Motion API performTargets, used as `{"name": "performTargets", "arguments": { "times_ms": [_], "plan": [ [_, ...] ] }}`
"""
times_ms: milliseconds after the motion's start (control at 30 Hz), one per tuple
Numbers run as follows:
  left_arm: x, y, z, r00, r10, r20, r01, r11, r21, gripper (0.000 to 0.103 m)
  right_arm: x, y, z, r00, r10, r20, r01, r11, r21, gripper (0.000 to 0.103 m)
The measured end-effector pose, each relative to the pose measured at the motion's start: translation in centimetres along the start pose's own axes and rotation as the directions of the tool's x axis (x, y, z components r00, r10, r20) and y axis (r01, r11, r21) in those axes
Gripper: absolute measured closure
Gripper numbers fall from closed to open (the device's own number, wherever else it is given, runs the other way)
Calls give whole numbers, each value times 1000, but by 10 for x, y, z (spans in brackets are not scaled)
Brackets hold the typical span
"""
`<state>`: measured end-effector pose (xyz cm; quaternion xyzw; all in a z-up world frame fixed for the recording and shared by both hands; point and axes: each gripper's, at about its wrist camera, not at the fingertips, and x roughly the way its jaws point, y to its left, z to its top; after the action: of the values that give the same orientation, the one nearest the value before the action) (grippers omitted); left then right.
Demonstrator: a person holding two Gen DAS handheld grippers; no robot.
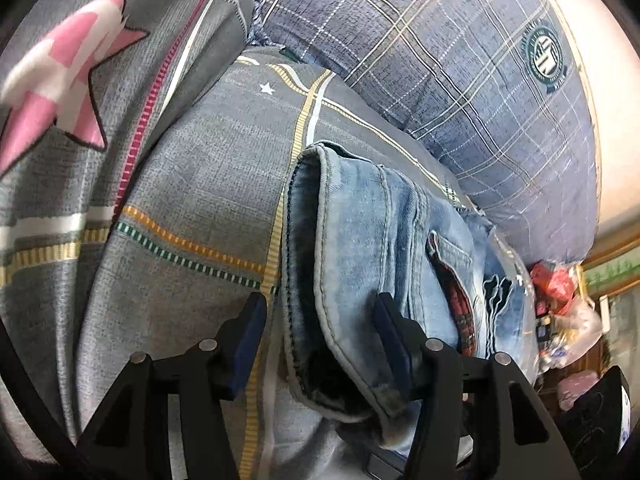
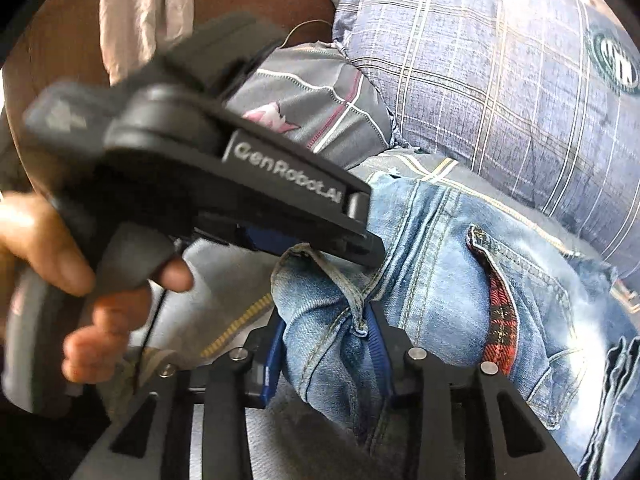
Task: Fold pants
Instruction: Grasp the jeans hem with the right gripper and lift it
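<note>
Lying on bed: the jeans [image 1: 404,248] are resting folded on the grey checked bedspread [image 1: 200,184], just beside a blue plaid pillow [image 1: 460,72].
Hem: the leg opening of the jeans [image 2: 460,280] is facing the left wrist camera, showing its dark inside and stitched edge.
Left gripper [image 1: 320,332]: its jaws are standing wide apart, with the hem edge sitting between the two fingers; one blue pad [image 1: 248,344] is hanging over the bedspread, and the other is lying against the denim.
Left gripper seen from the right [image 2: 304,248]: its tips are reaching just above the raised hem loop; the person's left hand [image 2: 80,280] is wrapping around the handle, blurred.
Right gripper [image 2: 332,352]: its blue-padded fingers [image 2: 376,344] are pinching a bunch of denim by the seam, with fabric bulging between them.
Pocket: a back pocket with red tartan lining [image 2: 500,320] is showing to the right of the pinched fold.
Bedding: a grey pillow with a pink star [image 1: 68,76] is sitting at the head of the bed, touching the plaid one.
Far side: a heap of plastic bags [image 1: 560,312] is lying beyond the jeans, too small to identify.
</note>
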<state>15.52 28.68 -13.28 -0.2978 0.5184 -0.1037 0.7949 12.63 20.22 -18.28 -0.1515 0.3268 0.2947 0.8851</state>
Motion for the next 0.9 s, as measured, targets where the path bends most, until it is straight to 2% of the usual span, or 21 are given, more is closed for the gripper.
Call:
{"name": "performTargets", "arguments": {
  "times_ms": [133, 333, 367, 400, 467, 567, 700, 733, 800, 900],
  "plan": [
    [4, -1, 5, 1000, -21, 7, 21, 999, -26, 46, -6, -8, 3, 999, 30, 15, -31, 999, 35, 67],
    [8, -5, 7, 1000, 4, 9, -4, 1000, -13, 46, -9, -10, 0, 999, 35, -1, -35, 999, 33, 68],
    [7, -5, 8, 1000, 8, 9, -8, 1000, -9, 46, -7, -10, 1, 999, 38, -18, -37, 999, 23, 65],
    [6, -5, 8, 1000, 18, 13, -18, 1000, -6, 46, -6, -9, 0, 999, 36, -12, -36, 999, 17, 53],
    [3, 0, 9, 999, 30, 19, -30, 1000, -9, 46, -4, -2, -4, 999, 35, -3, -35, 999, -15, 40],
    [3, 5, 9, 1000, 11, 14, -10, 1000, -23, 46, 0, 8, -8, 1000, 1, -1, -1, 998, -69, 37],
    [5, -2, 7, 999, 43, 10, -43, 999, 20, 46, 11, 22, -12, 998, -63, -1, 63, 991, -116, 37],
    [6, -4, 7, 999, 50, 9, -51, 998, 31, 46, 17, 28, -15, 994, -109, -5, 106, 981, -164, 38],
    [6, -5, 7, 999, 52, 9, -53, 998, 39, 46, 22, 41, -16, 986, -169, 0, 164, 961, -221, 45],
    [4, -1, 7, 999, 32, 7, -33, 999, 25, 46, 20, 45, -12, 983, -186, -5, 180, 957, -226, 60]
  ]
}}
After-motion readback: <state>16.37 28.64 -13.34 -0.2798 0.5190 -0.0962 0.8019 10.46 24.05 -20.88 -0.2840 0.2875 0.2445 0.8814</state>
